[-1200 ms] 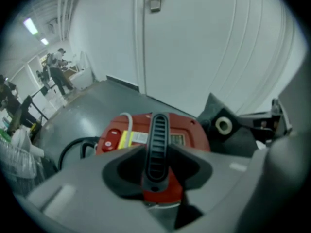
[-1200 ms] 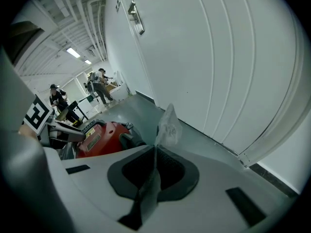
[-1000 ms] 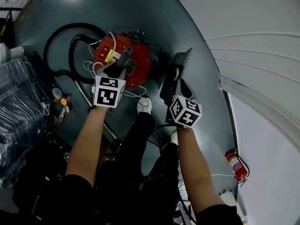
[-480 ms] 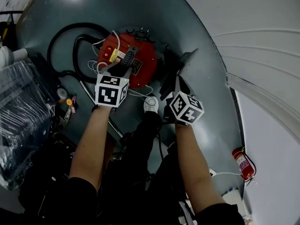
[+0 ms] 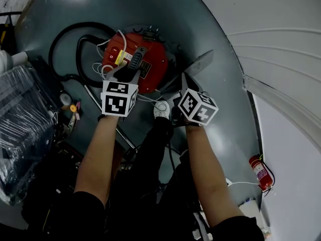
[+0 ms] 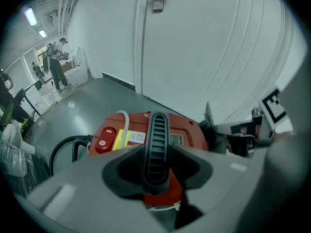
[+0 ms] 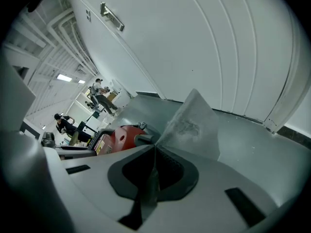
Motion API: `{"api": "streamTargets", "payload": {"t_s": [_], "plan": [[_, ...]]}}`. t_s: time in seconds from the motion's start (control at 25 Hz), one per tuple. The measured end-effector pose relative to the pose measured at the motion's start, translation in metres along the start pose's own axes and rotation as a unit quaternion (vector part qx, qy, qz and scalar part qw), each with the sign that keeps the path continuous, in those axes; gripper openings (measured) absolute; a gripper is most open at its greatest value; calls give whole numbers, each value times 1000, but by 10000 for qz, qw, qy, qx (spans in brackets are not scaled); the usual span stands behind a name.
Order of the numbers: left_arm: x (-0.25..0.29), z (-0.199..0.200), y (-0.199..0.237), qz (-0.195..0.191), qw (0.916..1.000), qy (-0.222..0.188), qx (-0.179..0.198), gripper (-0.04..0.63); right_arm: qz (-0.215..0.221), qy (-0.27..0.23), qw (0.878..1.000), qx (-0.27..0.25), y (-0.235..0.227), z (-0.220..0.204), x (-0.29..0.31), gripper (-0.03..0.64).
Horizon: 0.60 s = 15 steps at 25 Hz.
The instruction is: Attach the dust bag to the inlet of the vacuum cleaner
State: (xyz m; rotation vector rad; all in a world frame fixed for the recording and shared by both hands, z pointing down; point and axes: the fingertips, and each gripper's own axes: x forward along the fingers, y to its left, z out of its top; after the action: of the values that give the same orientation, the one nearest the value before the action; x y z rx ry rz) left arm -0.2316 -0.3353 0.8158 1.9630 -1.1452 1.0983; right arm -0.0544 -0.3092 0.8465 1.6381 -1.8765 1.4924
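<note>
We look down on the grey floor (image 5: 90, 9), where the red vacuum cleaner (image 5: 145, 59) stands. The dust bag (image 5: 194, 67) is not yet on it. It hangs flat just beside the body's right side, its near edge pinched thin between the closed jaws of our right hand-held gripper (image 7: 151, 171). Our left hand-held gripper (image 6: 156, 171) is clamped on the ribbed black handle (image 6: 157, 140) on top of the body, which we judge steadies the machine. So the bag is in hand and near. Finding the inlet, which we cannot surely make out, and seating the bag on it remain.
</note>
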Motion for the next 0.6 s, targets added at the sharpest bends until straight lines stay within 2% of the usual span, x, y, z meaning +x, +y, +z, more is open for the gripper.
{"api": "streamTargets", "payload": {"t_s": [0.16,0.36,0.6], "plan": [[0,0,0,-5,10000,-11,29,155,49,115,9999,-104,5,-2,6,6],[3,-1,0,21,10000,10,46,155,175,213,9982,-530,6,-13,3,6],[9,-4,0,89,9995,175,258,147,174,263,9991,-276,-10,-32,-7,6]]}}
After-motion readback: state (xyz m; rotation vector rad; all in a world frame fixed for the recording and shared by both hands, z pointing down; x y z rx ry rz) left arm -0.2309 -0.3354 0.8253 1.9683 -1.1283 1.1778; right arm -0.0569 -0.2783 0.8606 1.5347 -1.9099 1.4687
